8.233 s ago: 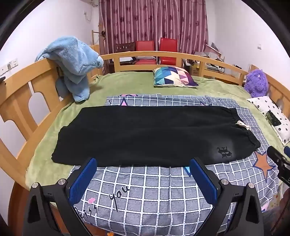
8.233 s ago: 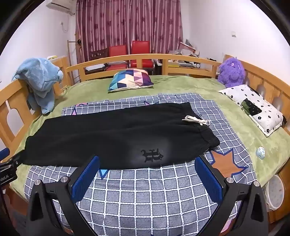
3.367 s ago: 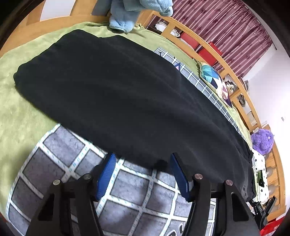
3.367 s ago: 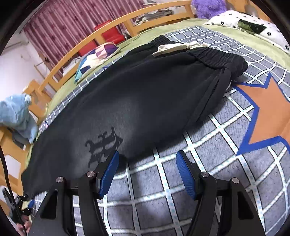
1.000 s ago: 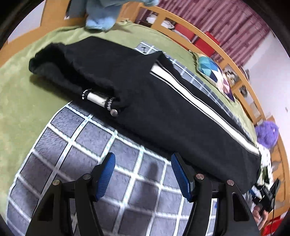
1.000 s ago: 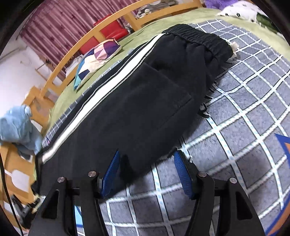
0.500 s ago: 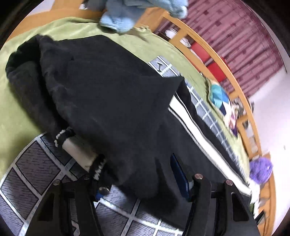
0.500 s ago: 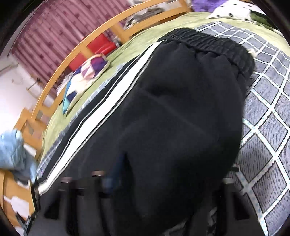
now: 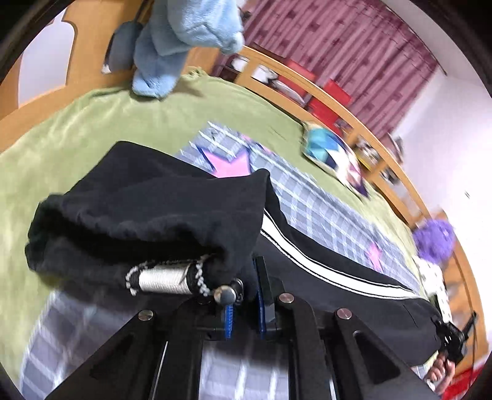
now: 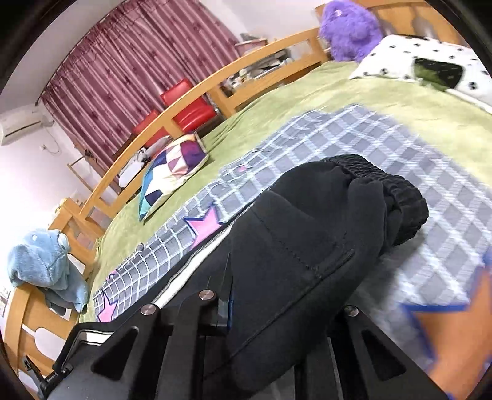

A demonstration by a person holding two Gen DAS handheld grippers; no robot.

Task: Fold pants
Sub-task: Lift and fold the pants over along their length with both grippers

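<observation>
Black pants (image 9: 160,209) with a white side stripe lie lengthwise on the grey checked blanket (image 9: 313,212). My left gripper (image 9: 244,303) is shut on the leg-cuff end, where a silver cord end hangs by the jaws. The cuff is bunched and lifted. My right gripper (image 10: 246,303) is shut on the waist end of the pants (image 10: 307,246); the fabric drapes over and hides the right finger. The ribbed waistband (image 10: 390,197) is lifted off the blanket (image 10: 338,138).
A green bedspread (image 9: 61,138) covers the wooden-railed bed. A blue plush (image 9: 184,40) hangs on the rail. A colourful cushion (image 10: 172,172), a purple plush (image 10: 350,27) and a spotted pillow (image 10: 430,64) lie beyond. Red chairs stand before the curtain.
Both grippers have closed on the pants' ends and lifted them. The fabric bunches up and the views tilt upward, with motion blur.
</observation>
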